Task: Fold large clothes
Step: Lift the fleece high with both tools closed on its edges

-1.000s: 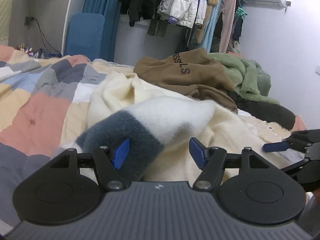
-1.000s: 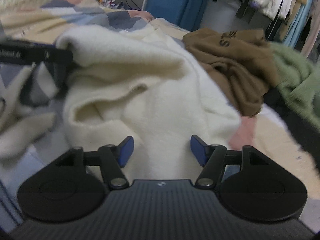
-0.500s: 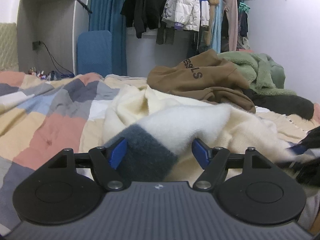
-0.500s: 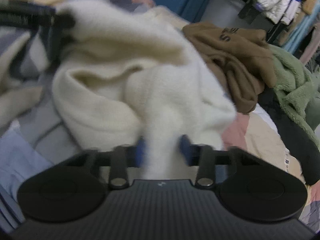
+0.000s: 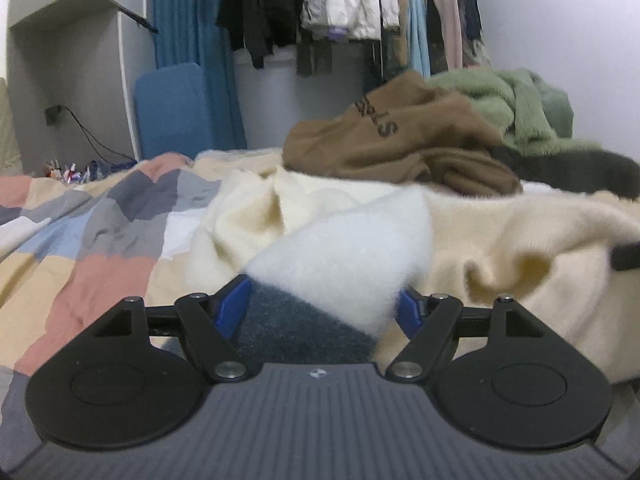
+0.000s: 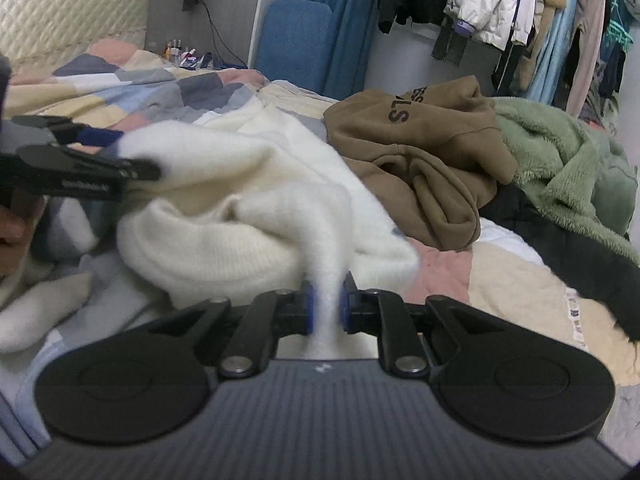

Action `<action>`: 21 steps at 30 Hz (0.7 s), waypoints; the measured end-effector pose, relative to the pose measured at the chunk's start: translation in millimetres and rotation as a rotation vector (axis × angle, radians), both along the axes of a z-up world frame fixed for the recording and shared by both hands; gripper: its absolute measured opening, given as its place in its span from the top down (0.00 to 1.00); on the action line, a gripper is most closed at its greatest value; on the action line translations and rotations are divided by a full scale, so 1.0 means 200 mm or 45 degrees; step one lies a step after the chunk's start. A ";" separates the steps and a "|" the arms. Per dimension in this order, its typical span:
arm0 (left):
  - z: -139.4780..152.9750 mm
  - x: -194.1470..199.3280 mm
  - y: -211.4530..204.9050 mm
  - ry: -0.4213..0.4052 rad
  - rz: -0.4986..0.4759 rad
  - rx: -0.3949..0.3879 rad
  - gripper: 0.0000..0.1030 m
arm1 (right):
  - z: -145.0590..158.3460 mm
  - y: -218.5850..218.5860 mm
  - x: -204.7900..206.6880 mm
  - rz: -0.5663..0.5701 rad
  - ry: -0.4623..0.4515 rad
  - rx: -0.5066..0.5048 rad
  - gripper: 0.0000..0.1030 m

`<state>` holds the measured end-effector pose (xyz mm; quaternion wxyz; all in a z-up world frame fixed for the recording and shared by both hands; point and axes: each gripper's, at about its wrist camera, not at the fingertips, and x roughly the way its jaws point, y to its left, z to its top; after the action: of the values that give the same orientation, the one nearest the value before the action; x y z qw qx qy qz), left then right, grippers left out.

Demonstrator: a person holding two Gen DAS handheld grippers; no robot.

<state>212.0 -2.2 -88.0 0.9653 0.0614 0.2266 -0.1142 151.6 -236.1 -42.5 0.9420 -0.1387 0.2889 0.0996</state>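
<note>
A fluffy cream sweater (image 5: pixel 500 236) with a white and dark grey sleeve end (image 5: pixel 344 264) lies bunched on the patchwork bed. My left gripper (image 5: pixel 326 306) stands wide open around the sleeve end, which fills the gap between its blue pads. In the right wrist view the left gripper (image 6: pixel 108 152) shows at the left, against the sweater (image 6: pixel 224 224). My right gripper (image 6: pixel 325 304) is shut on a pinched fold of the cream sweater and holds it lifted off the bed.
A brown hoodie (image 6: pixel 420 152), a green fleece (image 6: pixel 560 168) and a black garment (image 6: pixel 580 256) are piled on the patchwork quilt (image 5: pixel 80 232) behind the sweater. Hanging clothes (image 5: pixel 340 8), a blue curtain and a blue board (image 5: pixel 172 112) stand beyond the bed.
My right gripper has closed on a fold of the cream sweater and lifted it. My left gripper has pushed further onto the grey and white sleeve end, jaws still open.
</note>
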 end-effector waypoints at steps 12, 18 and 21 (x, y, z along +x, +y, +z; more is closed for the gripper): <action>0.00 -0.02 0.12 -0.011 0.113 -0.122 0.76 | -0.06 -0.04 0.10 -0.057 0.080 0.064 0.85; 0.20 -0.27 0.36 -0.159 0.276 -0.373 0.84 | 0.04 -0.07 0.03 -0.095 -0.038 0.107 0.86; 0.34 -0.42 0.47 -0.248 0.339 -0.493 0.85 | 0.17 -0.08 -0.05 -0.097 -0.180 0.099 0.86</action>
<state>128.1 91.0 -20.6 0.9829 -0.1442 0.1123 -0.0208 140.7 -252.3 -9.1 0.9678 -0.0977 0.2228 0.0647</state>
